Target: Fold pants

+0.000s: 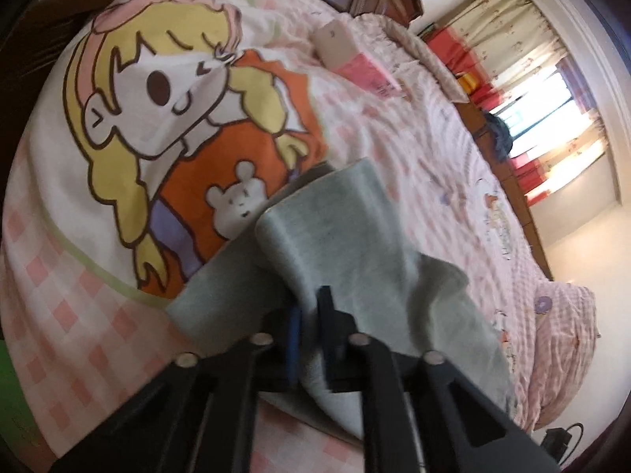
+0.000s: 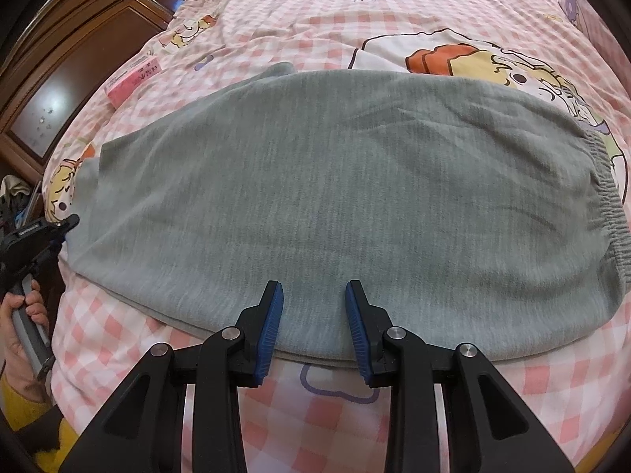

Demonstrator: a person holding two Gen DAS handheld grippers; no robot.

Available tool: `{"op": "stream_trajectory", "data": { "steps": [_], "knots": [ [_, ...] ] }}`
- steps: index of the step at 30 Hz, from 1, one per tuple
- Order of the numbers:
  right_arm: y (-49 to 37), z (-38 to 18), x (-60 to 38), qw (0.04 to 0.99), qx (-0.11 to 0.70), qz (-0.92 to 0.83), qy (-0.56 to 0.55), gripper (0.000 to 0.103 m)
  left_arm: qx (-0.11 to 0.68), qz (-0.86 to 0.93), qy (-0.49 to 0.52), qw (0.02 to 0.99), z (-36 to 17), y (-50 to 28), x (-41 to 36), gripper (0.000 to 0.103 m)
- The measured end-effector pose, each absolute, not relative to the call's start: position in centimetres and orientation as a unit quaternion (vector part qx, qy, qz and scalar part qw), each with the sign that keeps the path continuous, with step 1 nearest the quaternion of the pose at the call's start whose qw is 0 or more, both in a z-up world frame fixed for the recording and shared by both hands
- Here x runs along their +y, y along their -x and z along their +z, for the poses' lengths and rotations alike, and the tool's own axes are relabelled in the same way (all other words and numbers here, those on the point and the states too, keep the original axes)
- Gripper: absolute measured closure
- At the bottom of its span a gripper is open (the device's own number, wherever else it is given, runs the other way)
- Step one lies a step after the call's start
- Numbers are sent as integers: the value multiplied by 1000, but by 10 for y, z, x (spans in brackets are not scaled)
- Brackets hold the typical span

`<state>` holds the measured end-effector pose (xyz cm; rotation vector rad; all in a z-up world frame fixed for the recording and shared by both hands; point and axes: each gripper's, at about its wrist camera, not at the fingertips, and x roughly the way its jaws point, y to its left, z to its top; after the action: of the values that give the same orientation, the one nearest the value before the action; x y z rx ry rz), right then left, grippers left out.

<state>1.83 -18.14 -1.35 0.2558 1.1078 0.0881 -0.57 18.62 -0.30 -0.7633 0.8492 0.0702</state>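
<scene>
Mid-fold: grey sweatpants (image 2: 335, 197) flat on checked bedsheet (image 2: 315, 27), legs doubled; left gripper (image 1: 309, 315) clamped on cuff end, right gripper (image 2: 311, 315) gaping over near edge; next likely carry cuffs toward waistband (image 2: 607, 205)

pink checked bedsheet (image 2: 315, 19) | pink box (image 2: 132, 79) | wooden wardrobe (image 2: 79, 39) | curtains (image 1: 508, 27)

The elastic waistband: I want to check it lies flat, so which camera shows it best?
The right wrist view. There the waistband shows as a gathered strip at the right end of the grey pants, spread on the bed. The left wrist view shows only a lifted fold of fabric in the left gripper, no waistband.
</scene>
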Motion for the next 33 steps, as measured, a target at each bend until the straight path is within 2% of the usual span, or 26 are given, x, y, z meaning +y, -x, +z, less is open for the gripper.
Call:
{"op": "stream_trajectory", "data": {
  "steps": [5,9,13,14,15,19,23,24,33],
  "knots": [
    [-16,-12,-183,844,519,45,-126,69,364,51,320,873,29,31,183,98],
    [-16,-11,-182,846,516,49,-126,69,383,71,294,872,16,37,184,97],
    [-20,-8,-181,849,514,55,-110,69,445,101,311,834,-24,29,193,86],
    [-23,-7,-181,850,513,55,-105,69,447,105,317,830,-27,30,196,78],
    [-28,-5,-183,851,512,57,-102,69,444,111,318,830,-27,32,199,75],
    [-58,11,-194,860,494,71,-108,69,418,131,292,850,-6,37,211,73],
    [-101,32,-200,872,471,80,-107,69,395,106,263,874,18,22,220,53],
    [-114,35,-200,870,471,89,-113,69,400,89,256,876,21,12,221,51],
    [-189,14,-176,837,519,141,-106,69,437,12,224,871,9,-48,215,48]
  ]
}}
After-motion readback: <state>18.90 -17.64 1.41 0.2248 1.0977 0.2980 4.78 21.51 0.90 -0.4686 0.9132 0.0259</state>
